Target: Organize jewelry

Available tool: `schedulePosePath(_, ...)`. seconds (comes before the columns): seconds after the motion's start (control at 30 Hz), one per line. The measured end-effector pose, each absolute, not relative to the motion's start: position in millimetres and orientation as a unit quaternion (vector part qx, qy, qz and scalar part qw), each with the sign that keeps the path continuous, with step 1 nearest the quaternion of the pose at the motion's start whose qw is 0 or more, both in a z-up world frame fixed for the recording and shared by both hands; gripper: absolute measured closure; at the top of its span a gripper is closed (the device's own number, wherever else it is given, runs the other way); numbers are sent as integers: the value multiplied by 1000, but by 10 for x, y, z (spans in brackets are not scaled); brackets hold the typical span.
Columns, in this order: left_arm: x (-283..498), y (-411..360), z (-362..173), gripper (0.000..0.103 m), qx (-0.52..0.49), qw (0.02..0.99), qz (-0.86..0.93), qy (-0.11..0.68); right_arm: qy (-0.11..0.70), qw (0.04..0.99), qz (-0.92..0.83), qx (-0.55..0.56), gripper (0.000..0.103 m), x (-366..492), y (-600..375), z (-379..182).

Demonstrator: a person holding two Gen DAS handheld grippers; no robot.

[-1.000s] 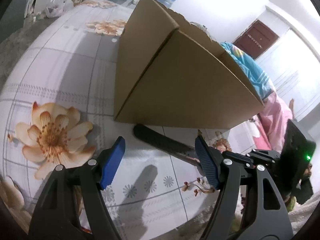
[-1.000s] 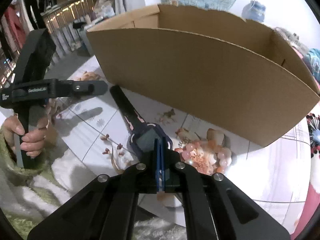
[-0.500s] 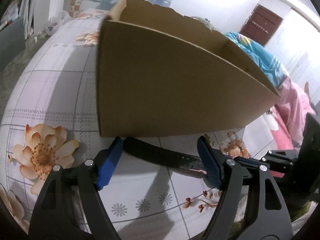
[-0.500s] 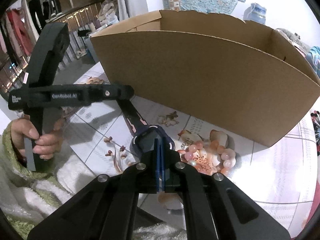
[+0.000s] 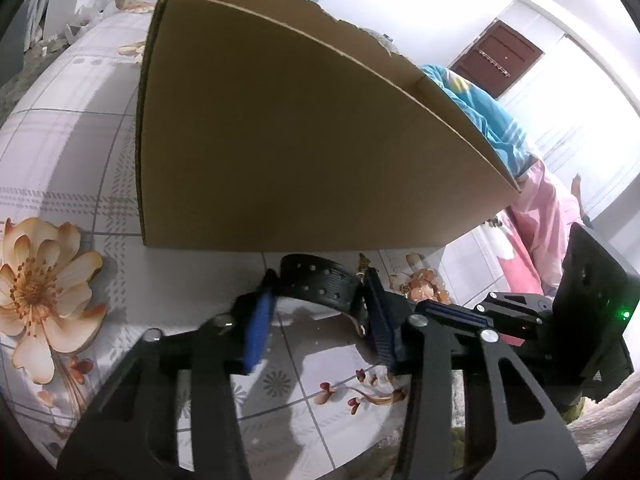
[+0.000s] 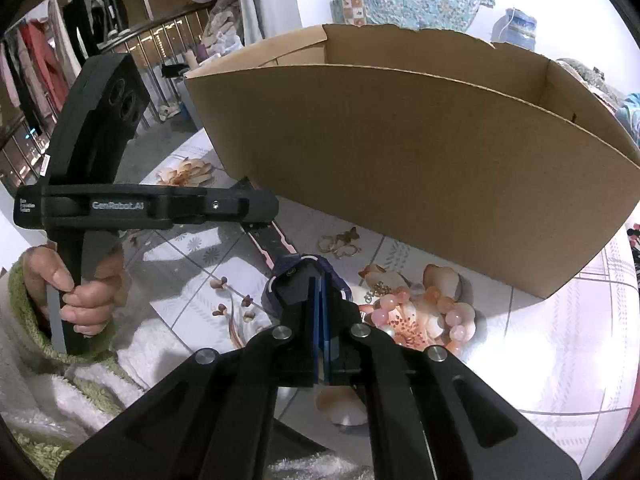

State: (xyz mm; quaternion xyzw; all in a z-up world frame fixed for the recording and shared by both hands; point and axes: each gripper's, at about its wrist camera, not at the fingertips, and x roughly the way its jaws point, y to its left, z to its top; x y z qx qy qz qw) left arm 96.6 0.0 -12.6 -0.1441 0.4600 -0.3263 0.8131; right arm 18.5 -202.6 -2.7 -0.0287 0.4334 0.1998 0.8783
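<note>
A dark smartwatch (image 6: 298, 280) lies on the flowered tablecloth in front of a cardboard box (image 6: 400, 152). My right gripper (image 6: 320, 284) is shut, its tips on the watch's case. The black perforated watch strap (image 5: 316, 280) arches up between the blue pads of my left gripper (image 5: 318, 286). Those jaws are closing, and both pads touch the strap. In the right wrist view the left gripper (image 6: 256, 210) reaches in from the left over the strap. A pink bead bracelet (image 6: 424, 308) and gold earrings (image 6: 340, 242) lie near the box.
The tall box wall (image 5: 300, 140) stands right behind the watch. A person's hand (image 6: 76, 292) in a fluffy green-white sleeve holds the left tool. The round table's edge (image 6: 560, 408) runs close at the front. Clothes hang at the back left.
The left gripper has closed in from wide open onto the strap, which was lying flat and now bows upward. The right gripper has stayed shut at the watch.
</note>
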Motion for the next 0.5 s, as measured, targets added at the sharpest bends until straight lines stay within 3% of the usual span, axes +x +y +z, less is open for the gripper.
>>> schedulePosePath(0.13, 871, -90, -70, 76, -97, 830, -321, 446, 431, 880, 199, -29, 101, 199, -2023, -22)
schedulePosePath(0.3, 747, -212, 16, 77, -31, 853, -300, 426, 427, 885, 184, -6, 100, 131, -2193, 46)
schedulePosePath(0.43, 667, -250, 36, 77, -6, 862, -290, 415, 418, 894, 157, 46, 79, -87, -2556, 167)
schedulePosePath(0.5, 653, -252, 34, 77, 2, 865, -285, 413, 427, 891, 134, 76, 76, -231, -2772, 161)
